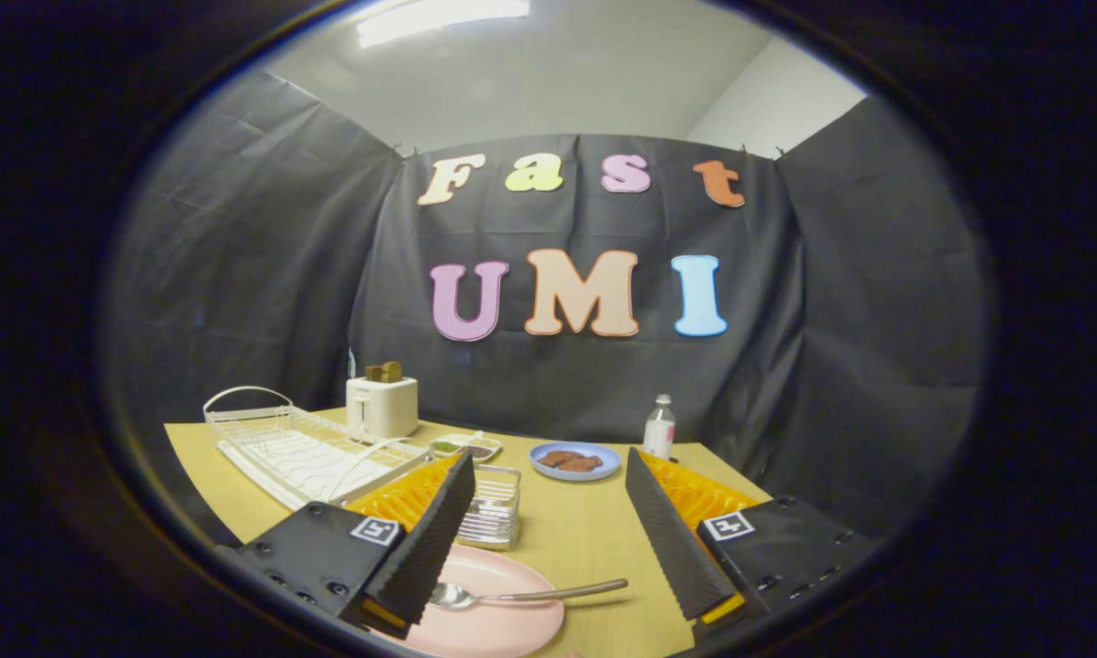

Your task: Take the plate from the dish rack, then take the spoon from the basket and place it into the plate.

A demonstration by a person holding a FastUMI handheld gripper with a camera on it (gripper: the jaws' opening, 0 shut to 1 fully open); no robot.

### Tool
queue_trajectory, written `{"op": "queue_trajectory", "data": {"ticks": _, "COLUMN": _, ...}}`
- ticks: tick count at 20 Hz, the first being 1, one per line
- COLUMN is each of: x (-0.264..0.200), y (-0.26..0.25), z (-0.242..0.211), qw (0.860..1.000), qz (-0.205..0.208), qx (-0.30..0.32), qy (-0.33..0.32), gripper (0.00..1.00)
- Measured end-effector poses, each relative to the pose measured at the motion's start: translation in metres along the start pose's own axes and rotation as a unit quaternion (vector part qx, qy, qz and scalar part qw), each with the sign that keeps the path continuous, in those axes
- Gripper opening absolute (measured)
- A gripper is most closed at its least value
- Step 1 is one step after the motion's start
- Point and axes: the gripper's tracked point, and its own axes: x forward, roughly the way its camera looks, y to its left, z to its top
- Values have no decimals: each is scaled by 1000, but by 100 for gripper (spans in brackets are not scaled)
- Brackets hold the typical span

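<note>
Lying empty at ten o'clock, the rack (306,448) is done; plate (498,608) is stiff and breakable. Spoon (521,596), light and slippery, rests on it, handle toward three o'clock; gripper (556,571) wide apart, holding nothing.

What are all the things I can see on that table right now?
Table: one, yellowish wood, under everything.
Dish rack: one, white, far side beyond one finger.
Toaster: one, white, behind the rack, brown slices sticking up.
Small dish: one, white, beside the toaster.
Basket: one, metal wire, ahead of the plate.
Blue plate: one, brown food on it, beyond the fingers.
Bottle: one, clear, near the blue plate.
Pink plate: one, closest, between the fingers.
Spoon: one, metal, bowl on the pink plate.
Tongs: one pair, open, holding nothing.
</note>
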Motion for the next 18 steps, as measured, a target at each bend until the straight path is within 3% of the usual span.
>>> {"op": "queue_trajectory", "data": {"ticks": 10, "x": 1, "y": -16, "z": -3, "qw": 1000, "qz": -18, "qx": 3, "qy": -1, "gripper": 100}}
{"op": "queue_trajectory", "data": {"ticks": 18, "x": 1, "y": -39, "z": -1, "qw": 999, "qz": -30, "qx": 43, "qy": -12, "gripper": 100}}
